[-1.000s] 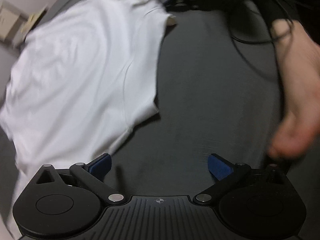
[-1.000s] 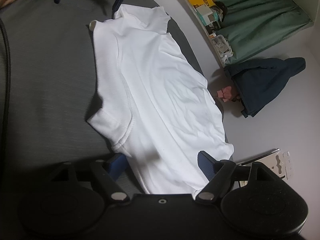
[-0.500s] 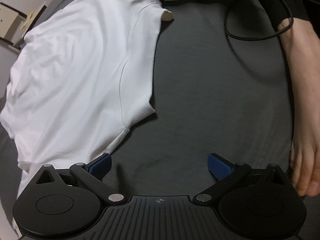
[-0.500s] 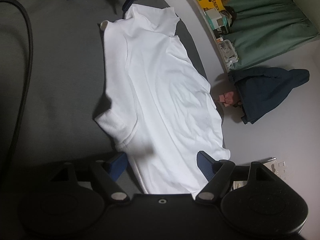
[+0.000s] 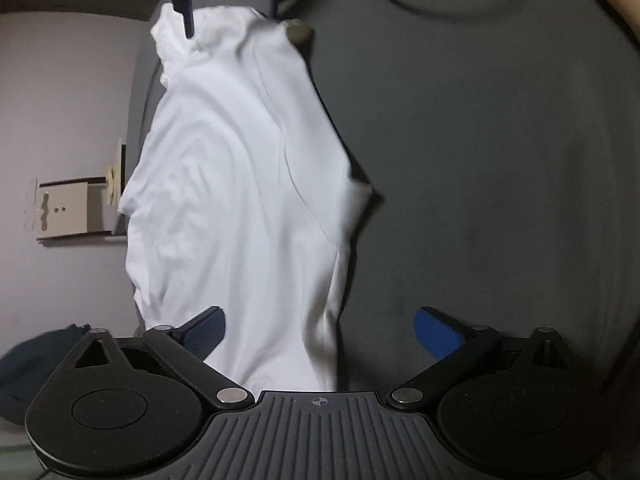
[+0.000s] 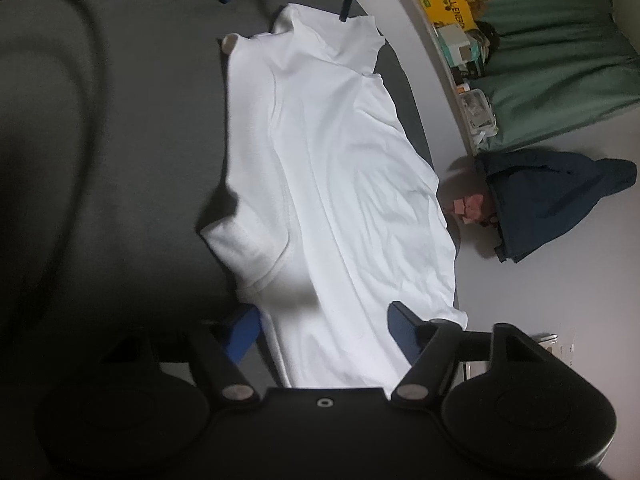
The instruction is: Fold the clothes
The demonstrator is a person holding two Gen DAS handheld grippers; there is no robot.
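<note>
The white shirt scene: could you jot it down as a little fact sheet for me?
garment: white T-shirt, spread flat
surface: dark grey mat
left tool: open, shirt edge between its blue pads
right tool: open, straddling the shirt's other end
held: nothing gripped yet
fold state: unfolded, one sleeve sticking out sideways
nearby: dark blue garment on the floor, green curtain

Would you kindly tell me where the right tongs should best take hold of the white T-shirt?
Probably at the near hem of the white T-shirt, which already lies between the open right tongs. Come in low along the grey surface, since the fabric lies flat and that edge is nearest.
</note>
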